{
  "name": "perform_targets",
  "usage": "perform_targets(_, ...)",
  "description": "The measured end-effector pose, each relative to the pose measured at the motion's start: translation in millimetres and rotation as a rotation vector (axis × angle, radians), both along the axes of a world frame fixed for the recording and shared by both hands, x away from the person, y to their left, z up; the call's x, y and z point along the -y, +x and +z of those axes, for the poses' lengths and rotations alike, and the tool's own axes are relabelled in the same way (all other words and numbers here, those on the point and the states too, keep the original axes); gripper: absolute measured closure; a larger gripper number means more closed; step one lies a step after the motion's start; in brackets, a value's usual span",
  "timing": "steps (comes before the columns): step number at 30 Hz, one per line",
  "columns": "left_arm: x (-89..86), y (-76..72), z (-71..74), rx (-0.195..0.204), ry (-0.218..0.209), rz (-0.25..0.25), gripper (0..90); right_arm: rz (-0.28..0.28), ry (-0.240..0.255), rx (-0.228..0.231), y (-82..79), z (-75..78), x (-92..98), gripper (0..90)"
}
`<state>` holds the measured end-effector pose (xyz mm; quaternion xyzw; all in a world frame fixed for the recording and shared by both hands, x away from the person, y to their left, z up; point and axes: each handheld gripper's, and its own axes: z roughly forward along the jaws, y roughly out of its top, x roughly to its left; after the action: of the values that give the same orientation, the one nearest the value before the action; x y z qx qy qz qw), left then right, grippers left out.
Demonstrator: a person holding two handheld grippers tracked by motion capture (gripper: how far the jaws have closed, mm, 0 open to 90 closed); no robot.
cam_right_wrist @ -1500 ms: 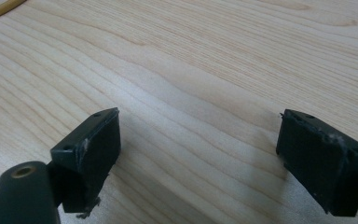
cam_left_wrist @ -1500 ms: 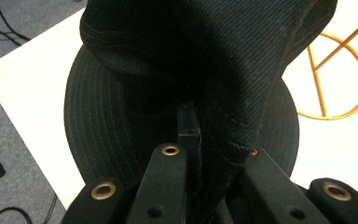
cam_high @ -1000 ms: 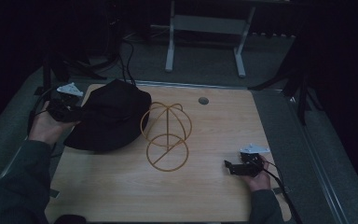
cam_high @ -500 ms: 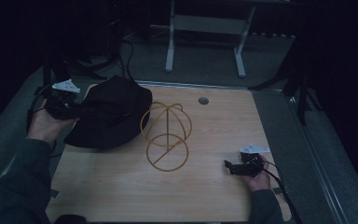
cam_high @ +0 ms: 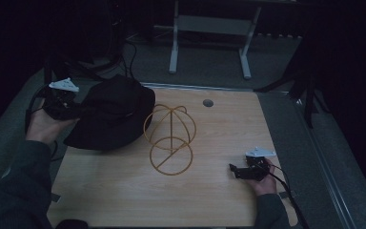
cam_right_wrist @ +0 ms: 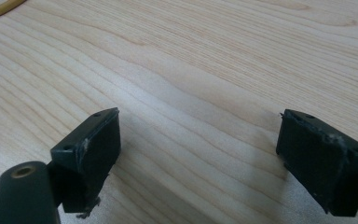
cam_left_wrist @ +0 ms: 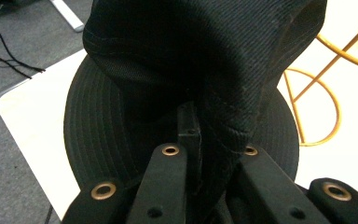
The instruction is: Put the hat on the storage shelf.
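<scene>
**Hat pinched at the left, stand waiting to its right**

The black bucket hat (cam_high: 109, 114) is seen at the table's left end, its crown bunched and drawn toward the left gripper (cam_high: 69, 109). In the left gripper view a fold of the hat's fabric (cam_left_wrist: 214, 93) is clamped tight between the jaws, which are closed down on it, while the brim is spread flat on the wooden table (cam_high: 209, 200) below.

The relation that matters: the gold wire hat stand (cam_high: 170, 138) is placed just beside the hat, on its right, toward the table's middle, with its domed frame rising from a ring base. From the left gripper, then, the stand lies across the hat and beyond it, so a carry to the right looks to be what is called for, judged from the layout.

The right gripper (cam_high: 238, 171) is rested on the table near the right edge, well apart from the hat and nearer to the stand's base. Its jaws are spread wide, and nothing but bare wood is seen between them in the right gripper view. The left hand is plainly the nearer one for the hat.
</scene>
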<state>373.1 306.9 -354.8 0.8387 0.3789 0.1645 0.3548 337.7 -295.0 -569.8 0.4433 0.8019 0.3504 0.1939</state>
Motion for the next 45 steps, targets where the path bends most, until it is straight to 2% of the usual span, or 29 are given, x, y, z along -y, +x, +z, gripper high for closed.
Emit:
perform_targets(21,-5.4,-2.2,14.8,0.026,-0.053,-0.030,87.9,0.000,0.000,0.000,0.0,0.0,0.0,13.5)
perform_targets(45,-9.9,0.6,25.0,0.051,-0.129,-0.013,88.0,0.000,0.000,0.000,0.0,0.0,0.0,13.5)
